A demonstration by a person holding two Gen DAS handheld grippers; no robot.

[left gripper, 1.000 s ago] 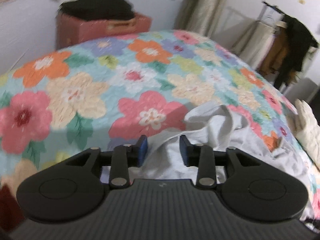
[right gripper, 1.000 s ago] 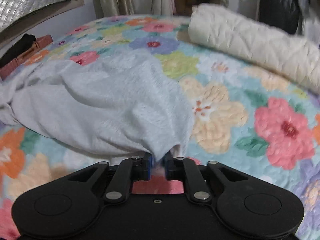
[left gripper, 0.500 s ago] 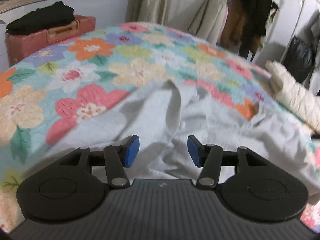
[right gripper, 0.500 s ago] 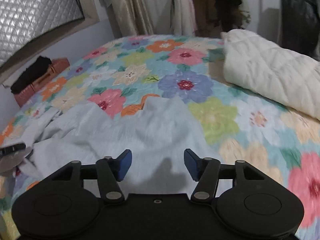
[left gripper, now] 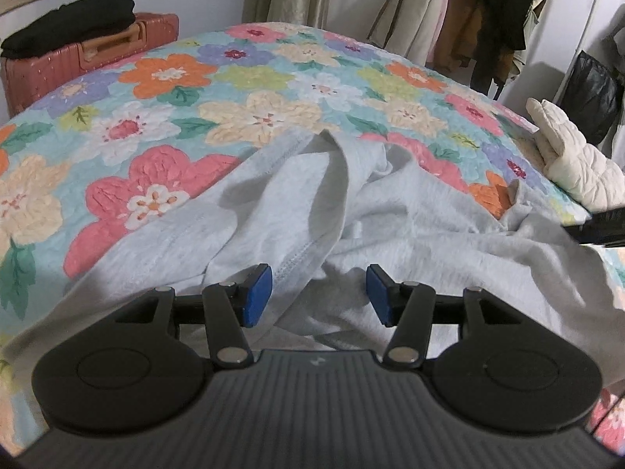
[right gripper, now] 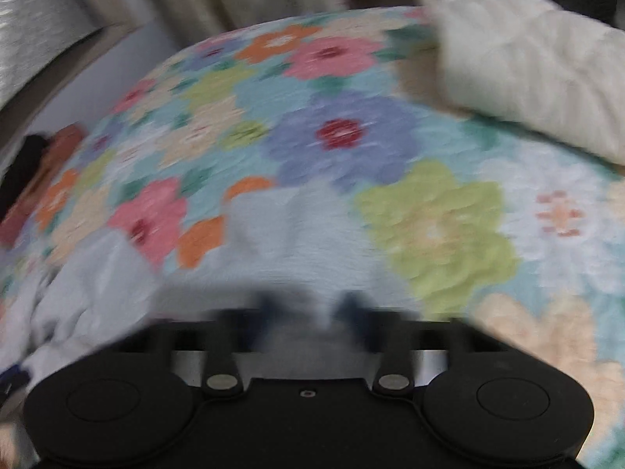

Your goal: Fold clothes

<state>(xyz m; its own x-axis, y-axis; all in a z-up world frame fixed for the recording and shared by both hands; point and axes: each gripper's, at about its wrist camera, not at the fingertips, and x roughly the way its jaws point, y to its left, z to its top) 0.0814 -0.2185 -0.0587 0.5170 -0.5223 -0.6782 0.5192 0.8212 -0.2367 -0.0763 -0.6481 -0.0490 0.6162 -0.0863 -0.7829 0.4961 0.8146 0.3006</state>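
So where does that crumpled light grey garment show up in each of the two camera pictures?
Left wrist view: the crumpled light grey garment fills the lower middle, bunched just ahead of the open left gripper.
Right wrist view: it lies lower left of centre, blurred, ahead of the open right gripper.
Shared landmark: the cream quilted blanket, at the right edge in the left view and upper right in the right view.

My right-wrist view is smeared with motion blur, so the right claw (right gripper: 308, 310) shows only as dark smudges. In my left view, the grey shirt (left gripper: 390, 234) disappears beneath the claw body at bottom.
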